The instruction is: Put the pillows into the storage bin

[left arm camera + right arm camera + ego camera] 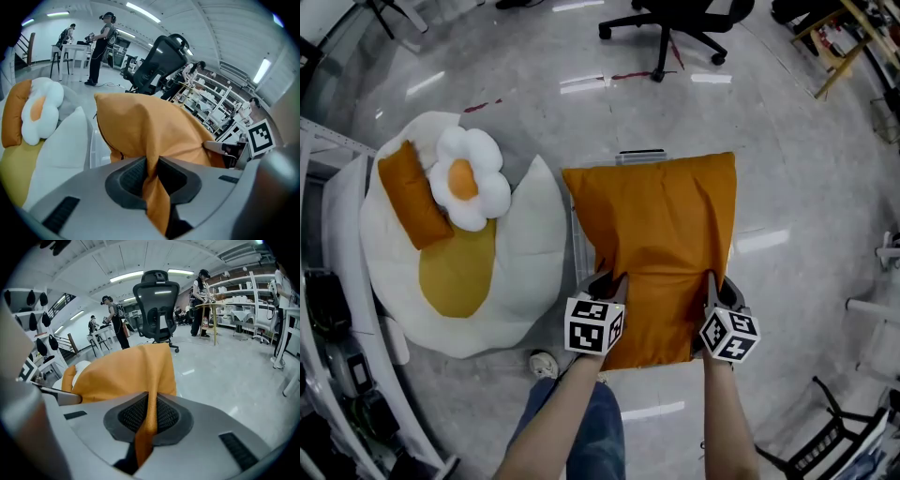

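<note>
Head view: left tool (608, 282) and right tool (712, 281) each clamped on near edge of orange pillow (656, 234), held over what looks like storage bin (578, 255), mostly hidden. Pillow not yet inside. Flower pillow (470, 178) and fried-egg pillow (502, 286) lie beside bin, unstowed.

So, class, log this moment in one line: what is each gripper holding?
left gripper: shut on large orange fabric pillow | right gripper: shut on same pillow | pillow: over clear plastic storage bin
</note>
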Tool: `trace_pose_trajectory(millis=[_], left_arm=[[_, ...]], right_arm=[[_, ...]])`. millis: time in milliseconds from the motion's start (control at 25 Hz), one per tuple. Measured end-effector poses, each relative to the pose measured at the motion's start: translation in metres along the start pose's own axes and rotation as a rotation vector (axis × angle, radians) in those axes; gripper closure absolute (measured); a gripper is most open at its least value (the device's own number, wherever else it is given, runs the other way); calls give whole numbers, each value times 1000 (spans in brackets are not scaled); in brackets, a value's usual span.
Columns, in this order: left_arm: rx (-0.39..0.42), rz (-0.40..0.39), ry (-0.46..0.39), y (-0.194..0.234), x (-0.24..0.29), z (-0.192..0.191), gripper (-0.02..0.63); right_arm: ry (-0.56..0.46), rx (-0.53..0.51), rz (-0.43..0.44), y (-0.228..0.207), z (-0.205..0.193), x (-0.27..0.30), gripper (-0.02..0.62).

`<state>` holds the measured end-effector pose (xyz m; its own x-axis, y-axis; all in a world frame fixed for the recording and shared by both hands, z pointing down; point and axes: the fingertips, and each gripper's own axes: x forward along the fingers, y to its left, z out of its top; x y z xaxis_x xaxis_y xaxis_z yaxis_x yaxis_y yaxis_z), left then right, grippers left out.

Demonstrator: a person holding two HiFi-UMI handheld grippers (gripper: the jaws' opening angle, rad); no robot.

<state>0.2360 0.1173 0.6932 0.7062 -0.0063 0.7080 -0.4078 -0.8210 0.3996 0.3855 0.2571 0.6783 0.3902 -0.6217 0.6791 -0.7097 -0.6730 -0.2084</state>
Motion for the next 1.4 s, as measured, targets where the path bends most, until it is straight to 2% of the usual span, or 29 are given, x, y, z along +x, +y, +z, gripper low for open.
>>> trace_pose_trajectory(millis=[320, 440, 520, 560, 640, 800, 960, 1200, 1400], left_arm=[[32, 26, 47, 14, 20, -24, 522], [75, 28, 55, 16, 25, -23, 522], [83, 37, 68, 20, 28, -21, 510], [73, 48, 79, 24, 30, -22, 493], [42, 75, 109, 34, 33, -25, 459], [2, 73, 124, 38, 31, -30, 385], [-24, 72, 66, 42, 17, -21, 383], [-86, 106, -14, 54, -36, 1, 383], [-120, 185, -109, 91, -103, 36, 383]], right_arm=[[30, 11, -18, -10, -33, 22, 561], [28, -1, -33, -13, -34, 26, 555], [35, 3, -54, -19, -34, 29, 517], [43, 14, -65, -23, -35, 31, 465], [64, 39, -73, -29, -41, 34, 415], [84, 86, -42, -20, -49, 30, 350], [70, 85, -1, 4, -43, 24, 350], [32, 81, 80, 62, -2, 1, 350], [-11, 41, 206, 141, 44, 0, 350]])
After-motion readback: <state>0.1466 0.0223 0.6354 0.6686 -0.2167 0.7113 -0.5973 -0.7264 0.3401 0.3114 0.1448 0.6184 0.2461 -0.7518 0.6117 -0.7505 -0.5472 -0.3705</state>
